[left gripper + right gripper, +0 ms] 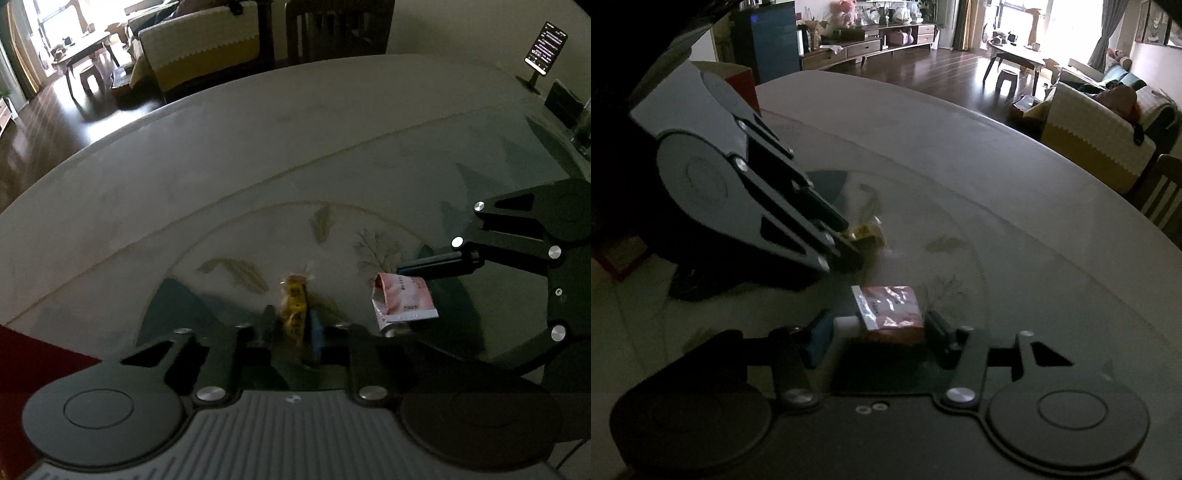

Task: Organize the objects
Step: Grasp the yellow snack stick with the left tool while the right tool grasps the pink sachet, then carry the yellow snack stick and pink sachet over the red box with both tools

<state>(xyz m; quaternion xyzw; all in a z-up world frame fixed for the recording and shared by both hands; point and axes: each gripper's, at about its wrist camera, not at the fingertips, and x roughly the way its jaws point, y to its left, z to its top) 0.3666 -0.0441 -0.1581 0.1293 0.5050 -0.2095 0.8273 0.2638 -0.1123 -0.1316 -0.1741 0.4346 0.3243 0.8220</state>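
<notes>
A yellow snack packet [293,306] sits between my left gripper's [293,326] two fingers, which are shut on its lower end just above the glass. The right wrist view shows that same left gripper [849,240] pinching the yellow packet [866,232]. A pink-red foil packet [890,310] lies between my right gripper's [877,328] fingers, touched on both sides. From the left wrist view the right gripper [397,300] reaches in from the right, one finger above and one below the pink packet [406,299].
Both packets are over a round glass turntable [258,229] with leaf patterns on a pale round table [184,147]. A phone on a stand [546,48], a dark box [563,103] and a glass [583,136] stand at the far right. A red box [742,81] is beyond the table's edge.
</notes>
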